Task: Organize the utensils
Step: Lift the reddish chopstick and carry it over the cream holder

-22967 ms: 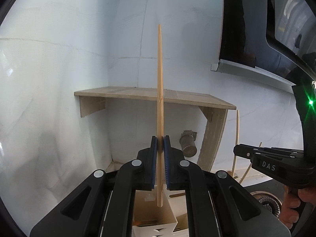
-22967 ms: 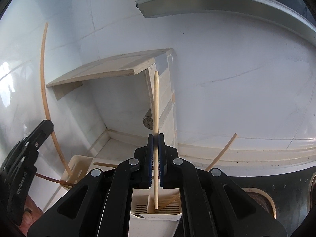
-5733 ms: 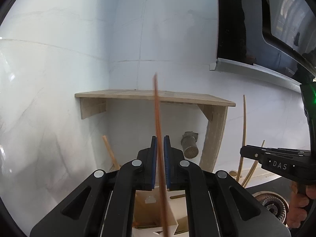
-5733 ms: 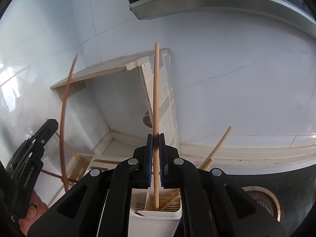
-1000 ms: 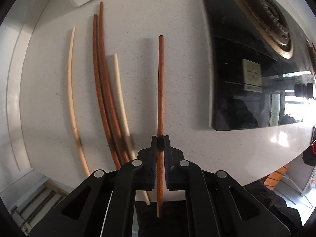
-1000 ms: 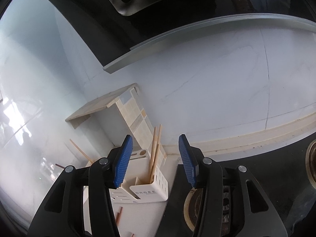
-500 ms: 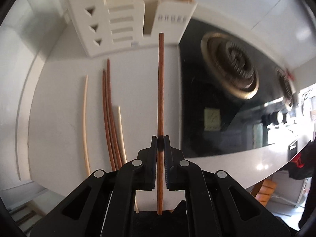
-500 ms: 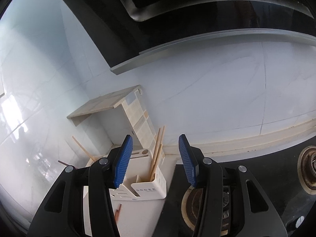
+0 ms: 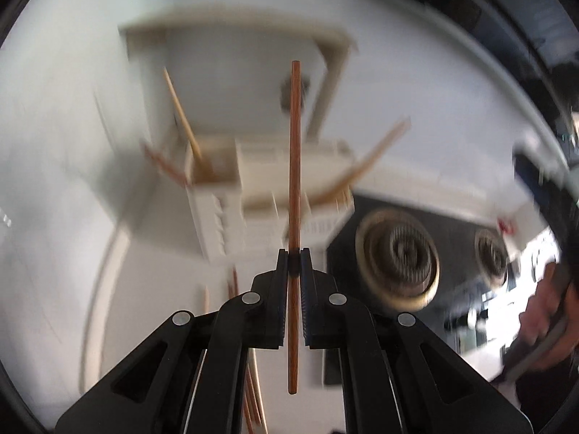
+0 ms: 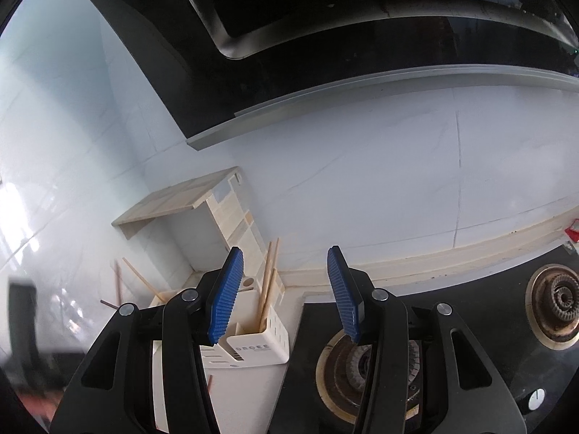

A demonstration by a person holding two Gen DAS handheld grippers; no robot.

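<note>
**Op:** Since a second ago my left gripper (image 9: 294, 253) has swung up off the table (image 9: 144, 271); that view then looked straight down on the loose sticks, now it faces the white utensil holder (image 9: 224, 231) and the wooden shelf (image 9: 235, 29) behind it. View is motion-blurred.

**Eng:** Left fingers?

**Op:** Together, clamped on the dark brown chopstick (image 9: 295, 144). It runs straight up the frame, upper end over the shelf area, lower end hanging below the fingers.

**Eng:** Other sticks?

**Op:** Going left to right: a light chopstick (image 9: 181, 119) leans out of the holder's left compartment, a few more (image 9: 249, 398) lie on the table below the holder, and pale ones (image 9: 376, 155) lean out at its right end. Burner (image 9: 398, 260) sits right of the holder.

**Eng:** Right side?

**Op:** Right gripper (image 10: 286, 293) has barely moved. Its blue fingers (image 10: 224, 296) stand apart, nothing between them. Holder (image 10: 253, 347) sits below and between them, with two light chopsticks (image 10: 269, 282) upright in it.
</note>
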